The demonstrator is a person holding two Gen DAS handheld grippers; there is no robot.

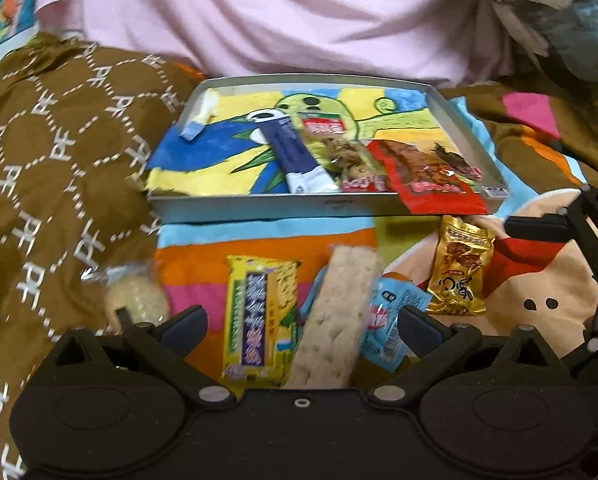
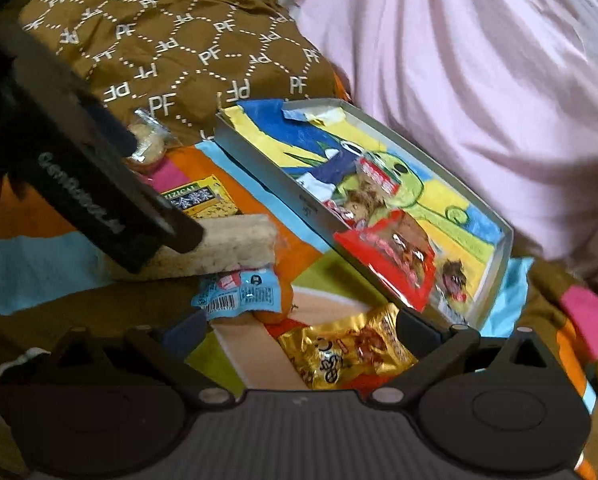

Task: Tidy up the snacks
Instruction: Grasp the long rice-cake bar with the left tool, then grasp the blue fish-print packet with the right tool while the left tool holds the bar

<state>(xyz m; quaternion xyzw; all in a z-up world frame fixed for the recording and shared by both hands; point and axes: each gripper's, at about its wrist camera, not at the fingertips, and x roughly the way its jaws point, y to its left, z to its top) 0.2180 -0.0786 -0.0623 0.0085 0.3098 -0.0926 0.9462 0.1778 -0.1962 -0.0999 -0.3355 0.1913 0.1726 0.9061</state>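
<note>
Left gripper [image 1: 299,328] gapes over the rice bar [image 1: 335,320]; right gripper [image 2: 299,332], jaws apart, straddles the gold packet [image 2: 347,352] by the tray's [image 2: 267,176] near edge.

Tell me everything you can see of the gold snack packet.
The gold snack packet is a small, shiny foil-like pouch with crimped ends, printed with a brown food picture and dark characters. It looks sealed and lies flat on the colourful cloth, outside the grey tray, close to its near edge. It sits between the open fingers of the right gripper, ungrasped. Any touch with the tray is unclear.
</note>
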